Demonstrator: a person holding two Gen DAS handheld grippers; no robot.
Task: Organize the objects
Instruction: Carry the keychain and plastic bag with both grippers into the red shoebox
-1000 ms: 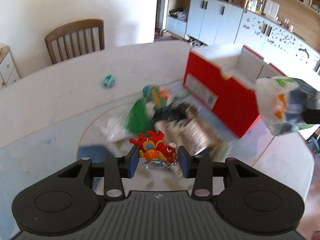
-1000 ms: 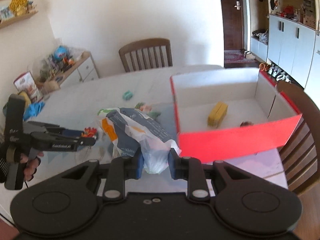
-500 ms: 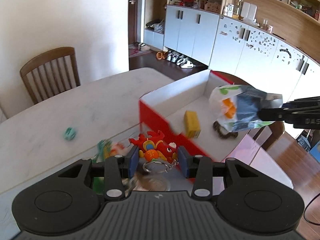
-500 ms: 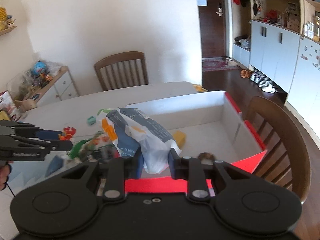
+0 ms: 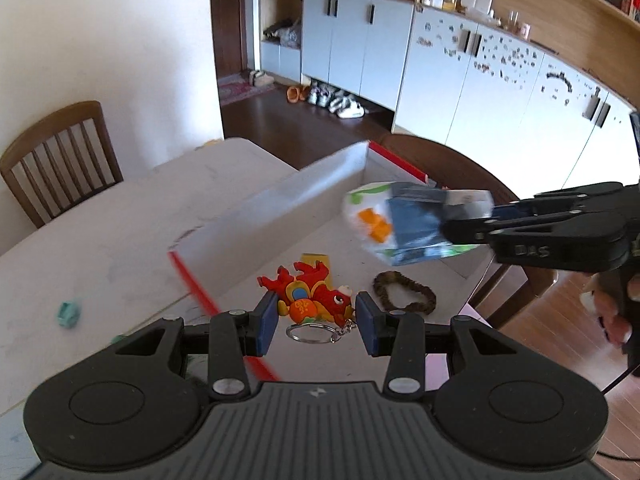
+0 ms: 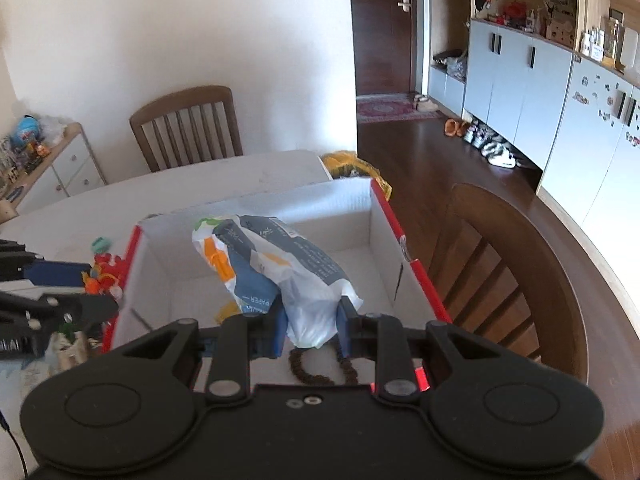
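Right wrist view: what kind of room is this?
Most likely a home dining area open to an entryway. A dining table with wooden chairs, a front door with shoes lined under wall cabinets, and toys on a side dresser.

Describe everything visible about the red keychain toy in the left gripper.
The keychain toy is a flat, rubbery-looking red dragon-like figure with orange, yellow and blue patches and a cartoon eye. It lies sideways between the pads of the left gripper, which clamp it. A short chain and a metal ring dangle below. It hangs in the air above the red box, touching nothing else.
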